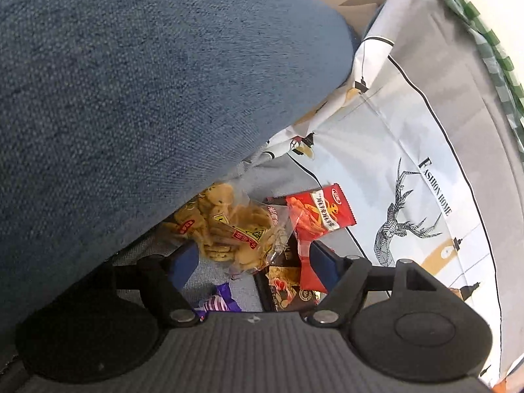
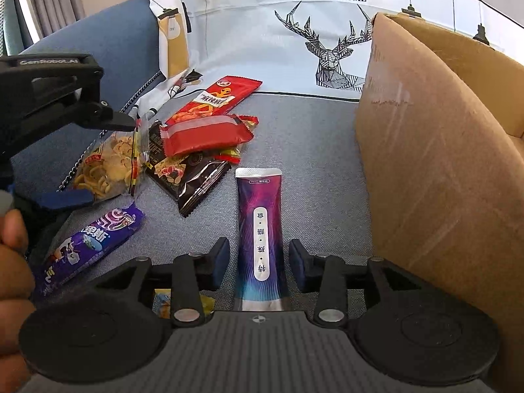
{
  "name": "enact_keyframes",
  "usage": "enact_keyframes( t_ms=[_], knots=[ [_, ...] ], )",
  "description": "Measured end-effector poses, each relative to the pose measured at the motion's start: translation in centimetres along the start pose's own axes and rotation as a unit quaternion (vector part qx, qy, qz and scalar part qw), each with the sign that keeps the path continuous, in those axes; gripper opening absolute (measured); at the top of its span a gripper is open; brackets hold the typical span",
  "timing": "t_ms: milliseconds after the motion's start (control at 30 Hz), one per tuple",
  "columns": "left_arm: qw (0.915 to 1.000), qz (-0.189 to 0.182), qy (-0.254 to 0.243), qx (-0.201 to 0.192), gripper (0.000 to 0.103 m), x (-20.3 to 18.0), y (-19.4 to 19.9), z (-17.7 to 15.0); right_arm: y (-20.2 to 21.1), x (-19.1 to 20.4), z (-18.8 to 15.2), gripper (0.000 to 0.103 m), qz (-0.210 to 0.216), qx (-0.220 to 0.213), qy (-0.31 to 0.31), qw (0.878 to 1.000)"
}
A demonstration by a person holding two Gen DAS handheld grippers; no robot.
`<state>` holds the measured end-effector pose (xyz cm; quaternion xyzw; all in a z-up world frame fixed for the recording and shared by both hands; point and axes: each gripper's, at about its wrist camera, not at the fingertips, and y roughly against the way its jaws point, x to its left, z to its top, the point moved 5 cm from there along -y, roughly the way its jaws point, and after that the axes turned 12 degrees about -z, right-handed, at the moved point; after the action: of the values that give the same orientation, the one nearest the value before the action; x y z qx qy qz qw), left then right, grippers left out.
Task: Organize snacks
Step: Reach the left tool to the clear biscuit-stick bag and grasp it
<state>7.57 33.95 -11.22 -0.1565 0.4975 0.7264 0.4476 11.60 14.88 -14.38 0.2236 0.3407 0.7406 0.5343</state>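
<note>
Snacks lie in a heap on the blue-grey sofa seat [image 2: 311, 150]. My left gripper [image 1: 253, 262] is open around a clear bag of crackers [image 1: 235, 229], with a long red packet [image 1: 321, 213] and a dark brown packet [image 1: 285, 291] by its right pad. The right wrist view shows that gripper [image 2: 101, 160] from the side, with the cracker bag [image 2: 111, 167] between its spread fingers. My right gripper [image 2: 259, 260] is open; a purple pouch [image 2: 260, 209] lies flat between its pads, with a gap on each side.
A cardboard box [image 2: 442, 163] stands at the right. A deer-print cushion [image 2: 327, 32] leans behind the snacks. A flat red packet [image 2: 203, 134], a purple wrapper [image 2: 95, 239] and a small yellow packet [image 2: 163, 304] lie nearby. A person's hand [image 2: 9, 262] is at the left edge.
</note>
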Motion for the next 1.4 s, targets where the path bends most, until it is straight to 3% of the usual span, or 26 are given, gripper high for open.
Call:
enact_keyframes(
  t_ms=[67, 100, 133, 200, 233, 300, 467, 600, 733, 967, 1067, 1133, 1200, 1300, 1400],
  knots=[
    [1.0, 0.006, -0.003, 0.001, 0.073, 0.1, 0.0, -0.1, 0.0, 0.0, 0.0, 0.042, 0.001, -0.001, 0.003, 1.0],
    [0.9999, 0.013, -0.007, 0.003, 0.061, 0.2, 0.0, -0.1, 0.0, 0.0, 0.0, 0.042, 0.001, -0.001, 0.004, 1.0],
    [0.9996, 0.022, -0.012, 0.008, 0.044, 0.3, -0.1, -0.2, 0.1, 0.0, 0.0, 0.042, 0.0, -0.002, 0.004, 1.0],
    [0.9991, 0.034, -0.021, 0.018, 0.029, 0.5, -0.3, -0.4, 0.1, 0.0, 0.0, 0.042, -0.001, -0.003, 0.003, 1.0],
    [0.9991, 0.031, -0.022, 0.019, 0.013, 0.4, -0.2, -0.4, 0.1, 0.0, 0.0, 0.04, -0.002, -0.003, 0.002, 1.0],
    [0.9992, 0.019, -0.028, 0.022, 0.009, 0.0, -0.1, -0.5, 0.2, 0.1, 0.0, 0.032, -0.004, -0.006, 0.002, 1.0],
    [0.9981, 0.0, -0.049, 0.037, 0.003, -0.5, -0.1, -0.8, 0.5, 0.1, 0.0, 0.026, -0.003, -0.01, -0.001, 1.0],
    [0.9948, -0.053, -0.074, 0.046, 0.0, -2.1, 0.1, -0.9, 0.7, 0.1, 0.0, 0.025, -0.003, -0.014, -0.002, 1.0],
    [0.9881, -0.094, -0.102, 0.066, 0.0, -3.8, -0.1, -1.8, 0.8, 0.0, 0.0, 0.025, -0.002, -0.015, -0.003, 1.0],
    [0.9849, -0.087, -0.146, 0.037, 0.001, -4.5, 1.2, -1.7, 0.9, -0.1, 0.0, 0.029, 0.003, -0.011, -0.009, 1.0],
    [0.9836, -0.069, -0.166, 0.011, 0.024, -4.7, 1.7, -1.3, 0.6, -0.1, -0.1, 0.031, 0.006, 0.003, -0.01, 1.0],
    [0.9834, -0.048, -0.175, -0.002, 0.061, -4.5, 1.7, -1.0, 0.5, 0.0, -0.2, 0.034, 0.005, 0.006, -0.007, 1.0],
    [0.9826, -0.028, -0.184, -0.004, 0.067, -4.3, 1.4, -1.0, 0.5, 0.0, -0.2, 0.039, 0.004, 0.006, -0.006, 1.0],
    [0.9791, 0.0, -0.202, 0.027, 0.075, -4.1, 0.1, -1.8, 0.4, 0.1, -0.2, 0.046, 0.003, 0.008, -0.003, 1.0],
    [0.9762, 0.024, -0.21, 0.047, 0.075, -3.4, -1.0, -2.5, 0.4, 0.1, -0.2, 0.051, 0.002, 0.01, -0.001, 1.0]
  ],
)
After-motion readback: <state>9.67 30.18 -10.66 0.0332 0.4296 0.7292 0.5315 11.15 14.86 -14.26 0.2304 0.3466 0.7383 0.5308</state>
